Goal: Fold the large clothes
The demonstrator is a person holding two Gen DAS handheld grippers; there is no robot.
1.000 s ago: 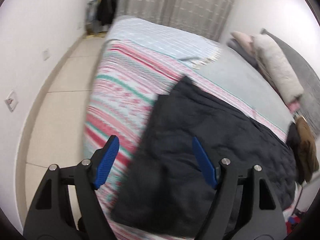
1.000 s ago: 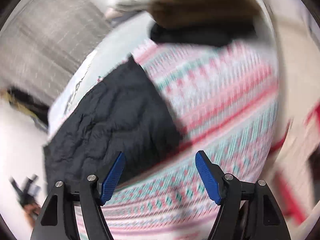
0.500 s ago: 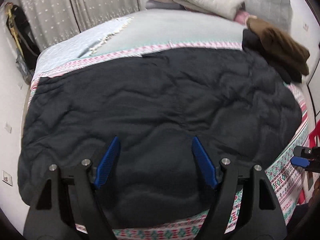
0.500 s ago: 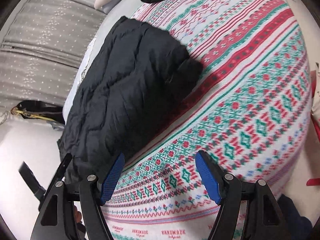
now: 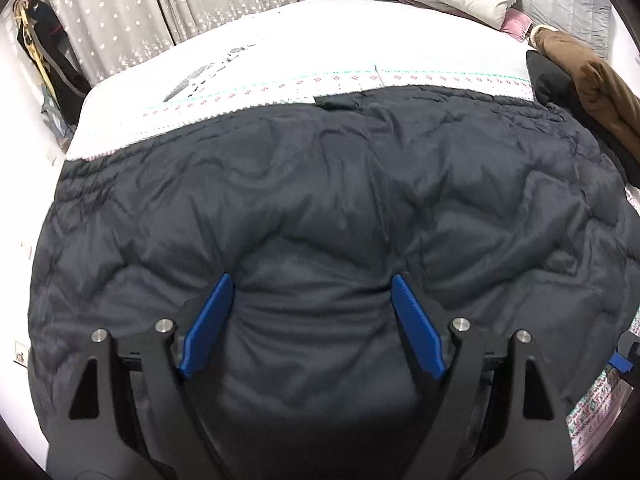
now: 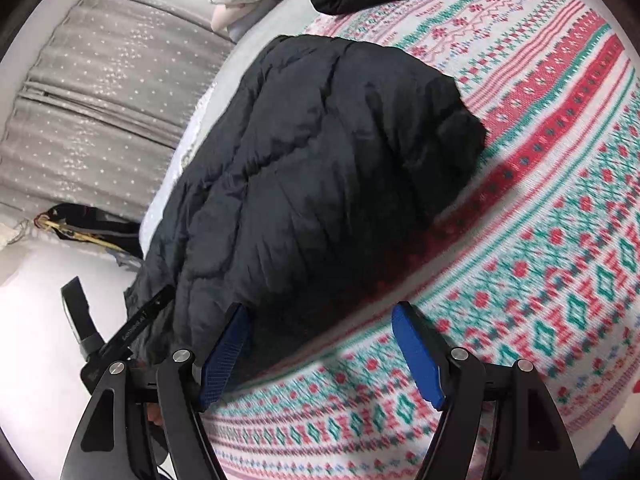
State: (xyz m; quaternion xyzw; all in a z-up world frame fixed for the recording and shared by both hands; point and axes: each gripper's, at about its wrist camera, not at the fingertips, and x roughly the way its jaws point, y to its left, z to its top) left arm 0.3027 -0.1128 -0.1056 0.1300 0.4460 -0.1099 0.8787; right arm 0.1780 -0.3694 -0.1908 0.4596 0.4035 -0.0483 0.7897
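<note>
One dark padded jacket [image 5: 320, 184] (spread flat), two grippers [image 5: 312, 312]

Your jacket [image 5: 320, 184] is matt black quilted cloth, puffy and creased. The blanket [image 6: 560, 200] under it is coarse knitted weave. At twelve o'clock, the curtain [image 5: 160, 4] looks thin, soft fabric. Your gripper [image 5: 312, 320] has ribbed blue plastic pads [image 5: 208, 324], matt black arms and shiny metal pins.

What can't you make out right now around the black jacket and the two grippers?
- Left wrist view: black jacket near hem, hidden behind the left gripper.
- Right wrist view: jacket's far side, cut off by its own bulk.
- Right gripper: whether its left pad touches fabric, too blurred.
</note>
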